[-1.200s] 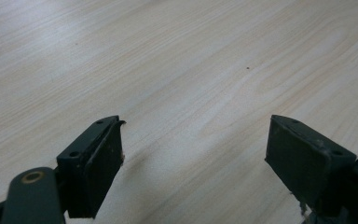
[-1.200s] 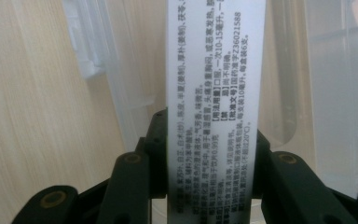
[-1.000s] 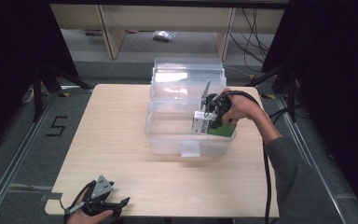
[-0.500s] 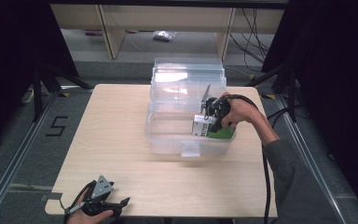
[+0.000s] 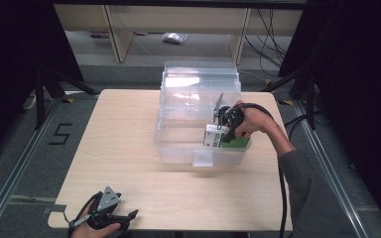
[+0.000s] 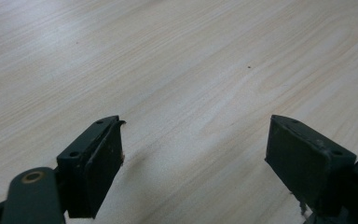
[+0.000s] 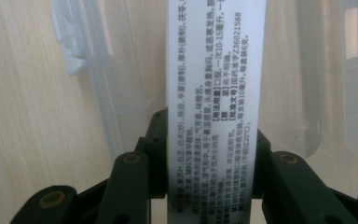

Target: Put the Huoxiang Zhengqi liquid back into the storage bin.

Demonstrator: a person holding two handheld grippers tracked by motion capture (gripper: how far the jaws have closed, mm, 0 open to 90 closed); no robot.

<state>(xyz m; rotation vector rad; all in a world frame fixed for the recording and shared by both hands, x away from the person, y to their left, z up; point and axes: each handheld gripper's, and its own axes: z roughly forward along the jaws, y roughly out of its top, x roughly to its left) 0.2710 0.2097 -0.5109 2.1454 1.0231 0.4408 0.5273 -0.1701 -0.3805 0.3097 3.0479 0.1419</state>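
Observation:
A clear plastic storage box [image 5: 198, 148] stands on the wooden table [image 5: 124, 139], with its clear lid [image 5: 201, 82] lying open behind it. My right gripper [image 5: 217, 135] reaches into the box at its right side and is shut on a white and green carton [image 5: 214, 136]. In the right gripper view the carton's white printed face [image 7: 214, 70] rises between the jaws, pressed from both sides. My left gripper [image 5: 110, 215] rests at the table's front left edge, open with nothing between its jaws. The left gripper [image 6: 193, 154] stands just above bare wood.
A black cable [image 5: 282, 193] trails from the right gripper down along the person's sleeve. Beyond the table stands a shelf frame [image 5: 178, 29] with a small wrapped object [image 5: 174, 37] on the floor. Metal floor rails [image 5: 20, 163] run along both sides of the table.
The right gripper has lowered the carton slightly deeper into the clear box. The left gripper has not moved.

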